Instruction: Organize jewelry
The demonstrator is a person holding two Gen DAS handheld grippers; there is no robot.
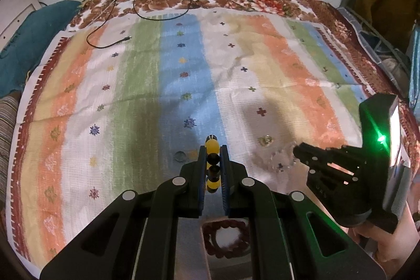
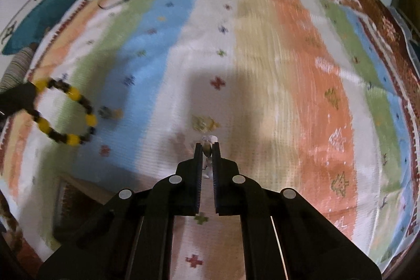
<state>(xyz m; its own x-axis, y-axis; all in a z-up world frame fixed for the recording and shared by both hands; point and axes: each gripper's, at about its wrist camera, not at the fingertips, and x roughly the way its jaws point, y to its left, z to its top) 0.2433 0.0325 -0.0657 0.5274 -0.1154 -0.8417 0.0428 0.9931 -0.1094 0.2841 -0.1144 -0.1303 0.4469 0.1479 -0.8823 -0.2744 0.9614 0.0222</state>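
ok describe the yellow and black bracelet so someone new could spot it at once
Start at the striped cloth covering the surface and find its blue stripe. At the stripe's near end, the left gripper is shut on the bracelet. Its chunky yellow and black beads set it apart from the dark red bead bracelet below.

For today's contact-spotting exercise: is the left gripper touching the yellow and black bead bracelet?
Touching. In the left wrist view the left gripper has its fingers pressed on both sides of the bracelet, with beads pinched between them and no gap showing.

The left hand-held gripper (image 1: 213, 148) pinches a yellow-and-black bead bracelet (image 1: 212, 164) above the striped cloth (image 1: 131, 85).
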